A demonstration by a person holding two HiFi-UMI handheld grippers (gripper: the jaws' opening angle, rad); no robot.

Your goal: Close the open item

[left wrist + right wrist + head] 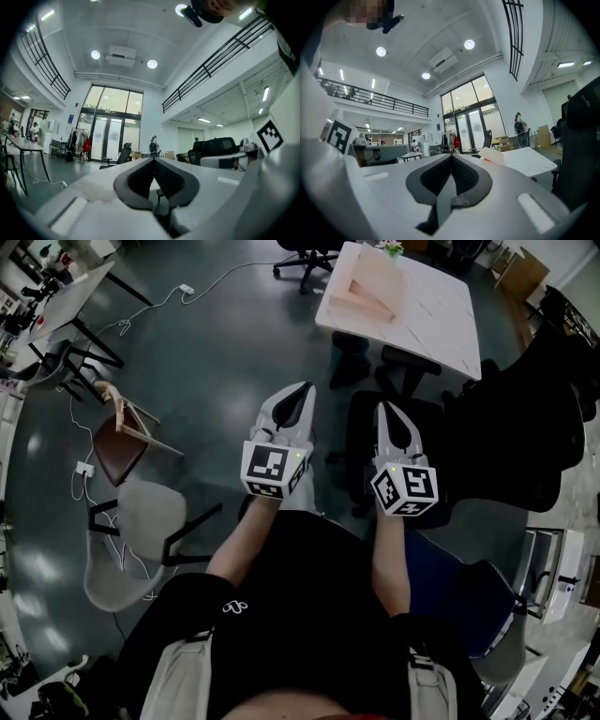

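In front of the person's chest, the left gripper [300, 392] and the right gripper [387, 412] are held level and side by side, each with its jaws pressed together and nothing between them. A black office chair [511, 442] stands off to the right. Farther ahead, well apart from both grippers, a pale pink box [367, 289] that looks open-topped sits on a white table [441, 324]

No text can be read; the blue sign [70, 119] is too small to make out.
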